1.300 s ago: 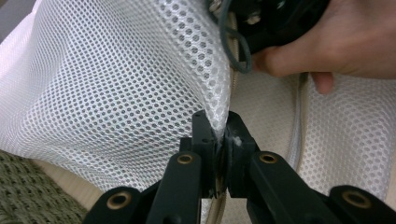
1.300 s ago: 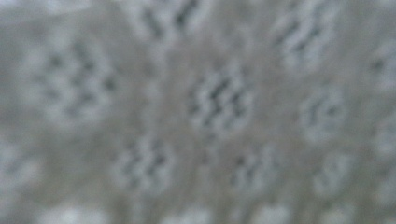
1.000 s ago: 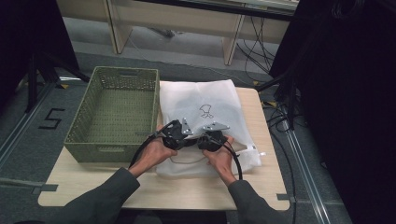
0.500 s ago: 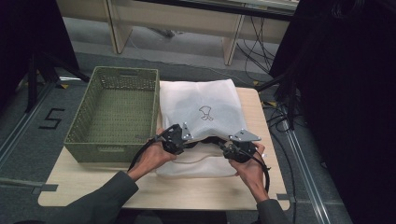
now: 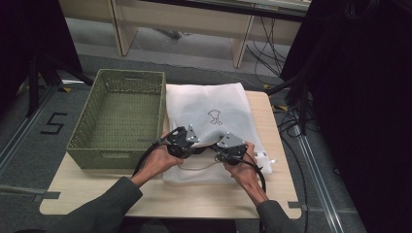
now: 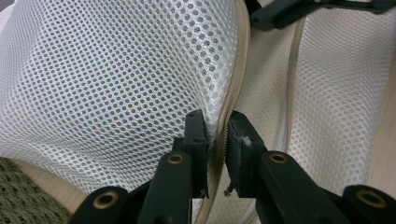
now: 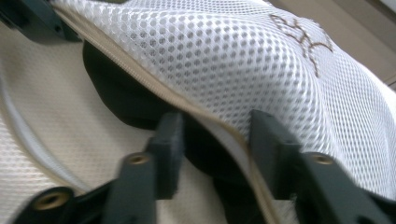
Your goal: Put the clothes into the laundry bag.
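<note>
The white mesh laundry bag (image 5: 214, 114), lying beside the basket (image 5: 121, 116) toward the worktop's near edge, looked light and floppy, best held at its zippered hem, where the left hand-held gripper (image 6: 217, 135) pinched it while the right hand-held gripper (image 7: 215, 135), just closing, straddled it unpressed

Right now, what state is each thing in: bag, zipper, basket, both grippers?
Mesh laundry bag: flat on the table, near edge lifted, mouth open, something dark inside.
Zipper: undone along the mouth.
Green basket: upright, empty, left of the bag.
Left gripper: shut on the bag's zipper edge.
Right gripper: jaws just closing, astride the upper edge, not pressing.
</note>
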`<state>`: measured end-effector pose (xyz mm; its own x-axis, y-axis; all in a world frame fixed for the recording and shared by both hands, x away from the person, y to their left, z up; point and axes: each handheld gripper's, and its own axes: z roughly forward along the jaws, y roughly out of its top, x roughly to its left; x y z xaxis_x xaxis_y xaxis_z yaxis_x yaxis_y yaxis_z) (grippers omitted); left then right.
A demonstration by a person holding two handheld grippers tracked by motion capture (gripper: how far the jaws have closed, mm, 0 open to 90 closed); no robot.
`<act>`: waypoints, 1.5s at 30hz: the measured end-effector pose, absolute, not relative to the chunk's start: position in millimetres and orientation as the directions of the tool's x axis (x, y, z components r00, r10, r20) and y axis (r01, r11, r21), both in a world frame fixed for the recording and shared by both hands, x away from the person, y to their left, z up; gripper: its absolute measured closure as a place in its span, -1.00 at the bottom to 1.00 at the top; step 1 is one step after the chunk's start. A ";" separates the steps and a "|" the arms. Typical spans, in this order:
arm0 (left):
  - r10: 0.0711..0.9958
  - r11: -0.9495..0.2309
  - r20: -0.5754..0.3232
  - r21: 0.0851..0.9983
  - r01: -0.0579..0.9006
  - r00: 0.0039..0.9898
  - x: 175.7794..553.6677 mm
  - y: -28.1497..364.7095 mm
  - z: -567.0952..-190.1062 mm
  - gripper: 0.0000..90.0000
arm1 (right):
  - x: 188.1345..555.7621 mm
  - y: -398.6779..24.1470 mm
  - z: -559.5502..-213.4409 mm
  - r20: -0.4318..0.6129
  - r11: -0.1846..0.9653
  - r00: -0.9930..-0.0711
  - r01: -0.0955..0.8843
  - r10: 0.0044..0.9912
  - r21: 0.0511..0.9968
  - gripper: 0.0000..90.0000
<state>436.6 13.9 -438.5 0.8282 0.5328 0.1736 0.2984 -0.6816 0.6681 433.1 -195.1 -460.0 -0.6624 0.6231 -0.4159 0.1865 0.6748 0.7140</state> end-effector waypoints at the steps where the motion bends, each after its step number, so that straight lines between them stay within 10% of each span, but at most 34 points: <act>1: 0.526 -0.688 0.185 0.666 0.288 0.830 437.3 14.3 -438.2 0.75 | 432.9 -193.5 -460.8 -0.422 0.677 -0.658 0.185 0.623 0.712 0.66; 5: 0.528 -0.686 0.181 0.666 0.291 0.830 437.1 14.3 -438.3 0.74 | 433.9 -196.4 -458.2 -0.433 0.687 -0.656 0.182 0.618 0.704 0.99; 29: 0.430 -0.817 0.196 0.500 0.287 0.881 442.3 0.0 -490.9 0.86 | 432.0 -204.4 -488.0 -0.219 0.752 -0.803 0.370 0.554 0.546 1.00; 45: 0.467 -0.676 0.079 0.674 0.298 0.881 403.9 34.2 -444.6 0.43 | 425.8 -211.5 -479.2 -0.207 0.739 -0.802 0.371 0.561 0.563 1.00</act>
<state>403.9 34.2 -444.6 0.8809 0.4667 0.0786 0.2978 -0.6757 0.6744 425.8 -211.5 -479.2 -0.8017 0.5607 -0.2070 0.3713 0.7387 0.5626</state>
